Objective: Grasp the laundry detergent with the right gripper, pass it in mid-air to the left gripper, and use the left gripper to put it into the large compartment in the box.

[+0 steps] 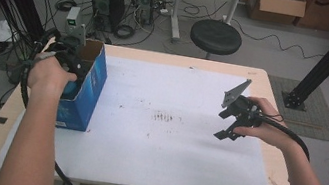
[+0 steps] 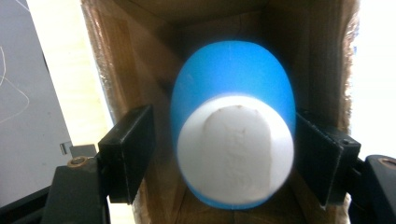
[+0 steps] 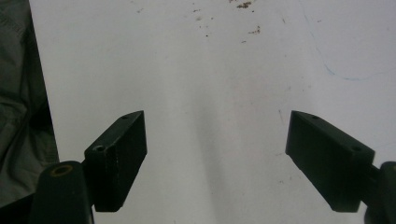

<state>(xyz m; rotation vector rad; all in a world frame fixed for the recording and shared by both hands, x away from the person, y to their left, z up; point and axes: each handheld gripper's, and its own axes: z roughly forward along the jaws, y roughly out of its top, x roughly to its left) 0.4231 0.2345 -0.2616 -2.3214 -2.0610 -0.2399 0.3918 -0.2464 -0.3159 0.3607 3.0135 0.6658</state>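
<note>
So the left claw (image 2: 219, 158) is poking down into the open blue cardboard box (image 1: 86, 84) at the left edge of the surface (image 1: 170, 139). A blue egg-shaped plastic bottle with a white cap (image 2: 233, 144) sits between its jaws, gap on the left side, so not gripped. Right claw (image 3: 233, 158) hangs wide open, nothing in it, over the white sheet (image 3: 210, 70).

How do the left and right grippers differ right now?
The left gripper points into the blue box with a blue, white-ended object between its jaws; the right gripper has nothing between its jaws. The left sits at the table's left edge over the box; the right hangs over the bare white mat. Both have black jaws standing apart.
</note>
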